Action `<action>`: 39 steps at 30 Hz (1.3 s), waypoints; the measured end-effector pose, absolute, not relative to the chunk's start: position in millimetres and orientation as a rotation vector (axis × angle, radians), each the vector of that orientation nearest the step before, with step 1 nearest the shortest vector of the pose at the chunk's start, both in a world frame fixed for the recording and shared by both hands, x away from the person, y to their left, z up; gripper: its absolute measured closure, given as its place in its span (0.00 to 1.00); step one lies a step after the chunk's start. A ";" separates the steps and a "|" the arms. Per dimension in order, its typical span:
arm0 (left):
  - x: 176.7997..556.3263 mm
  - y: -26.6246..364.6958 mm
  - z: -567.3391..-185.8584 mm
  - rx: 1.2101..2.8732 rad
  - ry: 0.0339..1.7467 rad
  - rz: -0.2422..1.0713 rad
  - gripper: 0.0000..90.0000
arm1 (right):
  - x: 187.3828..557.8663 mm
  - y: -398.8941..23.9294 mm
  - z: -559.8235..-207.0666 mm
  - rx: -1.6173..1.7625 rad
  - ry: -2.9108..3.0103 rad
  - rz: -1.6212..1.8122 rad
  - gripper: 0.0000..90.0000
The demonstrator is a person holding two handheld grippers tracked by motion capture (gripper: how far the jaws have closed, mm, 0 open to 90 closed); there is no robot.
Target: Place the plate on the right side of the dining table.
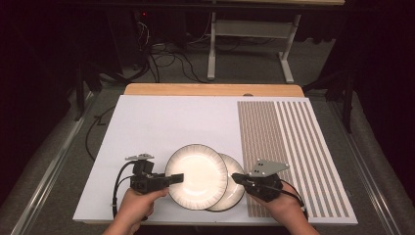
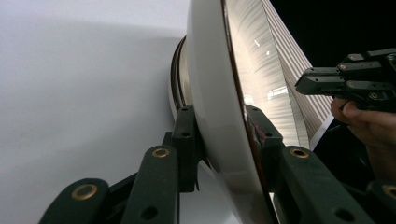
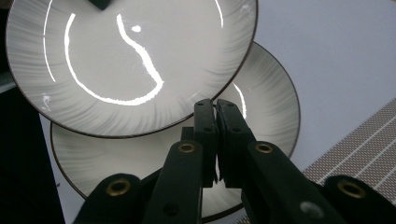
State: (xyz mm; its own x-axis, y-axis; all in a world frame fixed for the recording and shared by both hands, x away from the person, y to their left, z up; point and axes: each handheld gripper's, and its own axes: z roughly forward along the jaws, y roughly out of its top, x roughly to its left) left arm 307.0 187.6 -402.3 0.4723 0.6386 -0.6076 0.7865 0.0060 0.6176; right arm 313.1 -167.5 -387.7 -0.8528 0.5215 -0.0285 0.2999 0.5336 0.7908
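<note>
On white tabletop (image 1: 161,122): left gripper (image 1: 177,178) clamped on upper round white dark-rimmed ceramic plate (image 1: 196,175); right gripper (image 1: 238,177) shut, empty. Next: lift clear of lower plate (image 1: 234,188).

The top plate (image 1: 195,176) covered much of the bottom plate (image 1: 234,188), so only its right side peeked out. In the left gripper view the top plate ran off the top and bottom edges, and the bottom plate (image 2: 177,74) was just a thin sliver behind it. In the right gripper view the closed black fingers (image 3: 205,126) hid part of the bottom plate's rim.
</note>
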 end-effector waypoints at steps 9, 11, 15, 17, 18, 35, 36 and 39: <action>304.4 190.9 -396.2 1.645 1.197 -0.139 0.83 | 314.9 -178.6 -383.5 0.728 2.470 1.247 0.97; 304.1 192.8 -394.2 1.642 1.180 -0.118 0.84 | 315.2 -181.8 -382.4 0.738 2.461 1.245 0.97; 303.0 194.9 -391.4 1.630 1.162 -0.081 0.85 | 315.5 -185.5 -381.6 0.752 2.447 1.257 0.95; 302.8 196.0 -390.0 1.619 1.156 -0.054 0.85 | 315.8 -188.4 -380.4 0.757 2.440 1.257 0.94; 302.5 197.5 -388.3 1.614 1.151 -0.031 0.86 | 315.8 -190.8 -379.7 0.764 2.434 1.261 0.94; 304.1 213.8 -382.1 1.573 1.122 0.185 0.86 | 316.1 -218.3 -370.7 0.866 2.342 1.290 0.79; 302.9 214.9 -380.9 1.577 1.107 0.221 0.86 | 316.5 -222.4 -369.9 0.870 2.326 1.297 0.75; 301.6 215.0 -379.6 1.579 1.092 0.256 0.86 | 315.7 -225.9 -368.5 0.891 2.311 1.303 0.72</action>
